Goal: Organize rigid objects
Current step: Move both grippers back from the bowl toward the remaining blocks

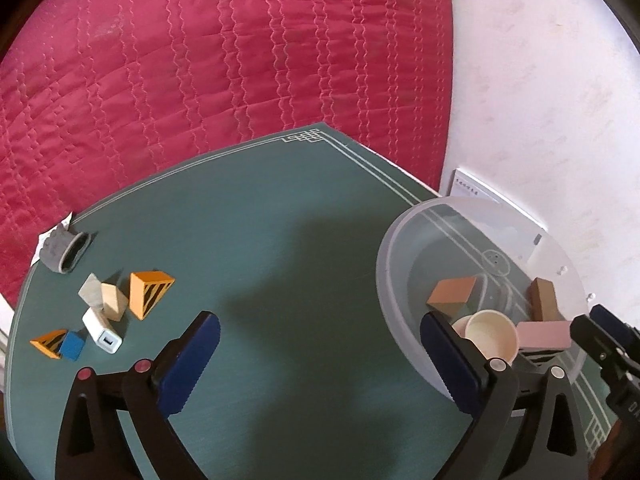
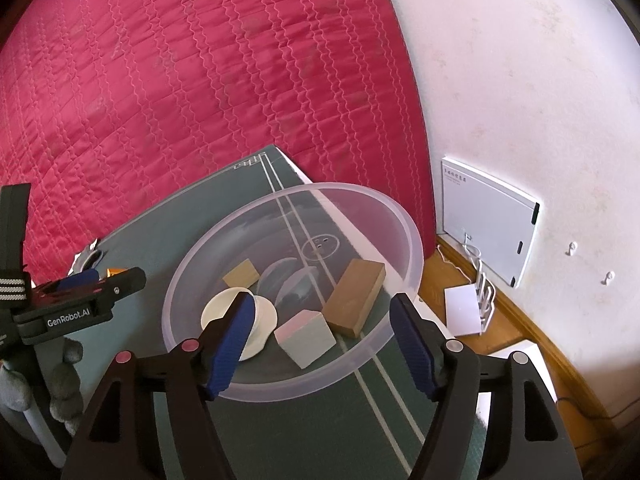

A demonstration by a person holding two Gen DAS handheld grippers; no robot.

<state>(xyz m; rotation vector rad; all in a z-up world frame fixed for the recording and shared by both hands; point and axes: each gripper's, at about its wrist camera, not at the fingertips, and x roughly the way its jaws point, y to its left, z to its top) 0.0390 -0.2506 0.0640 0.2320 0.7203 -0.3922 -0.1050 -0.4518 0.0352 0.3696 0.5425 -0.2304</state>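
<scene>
A clear plastic bowl [image 1: 386,276] [image 2: 416,248] stands at the right of the green table [image 1: 280,220]. It holds a tan block [image 1: 452,292] [image 2: 242,274], a brown block [image 1: 544,300] [image 2: 356,296], a pink-and-grey block [image 1: 544,332] [image 2: 308,334] and a cream cup [image 1: 490,334] [image 2: 218,308]. My left gripper [image 1: 320,340] is open and empty, its right finger over the bowl's near rim. My right gripper [image 2: 322,308] hangs open over the bowl above the pink-and-grey block, its pads apart from it. Far left lie a large striped orange wedge [image 1: 150,292], a wooden block [image 1: 114,302], a white charger [image 1: 102,330] and a blue cube [image 1: 73,346].
A small striped wedge [image 1: 48,342], a pale stone block [image 1: 91,290] and a grey fabric piece [image 1: 66,250] also sit at the table's left. A red quilt [image 1: 200,60] lies beyond the table. A white panel [image 2: 488,220] leans on the wall above the wooden floor [image 2: 500,320].
</scene>
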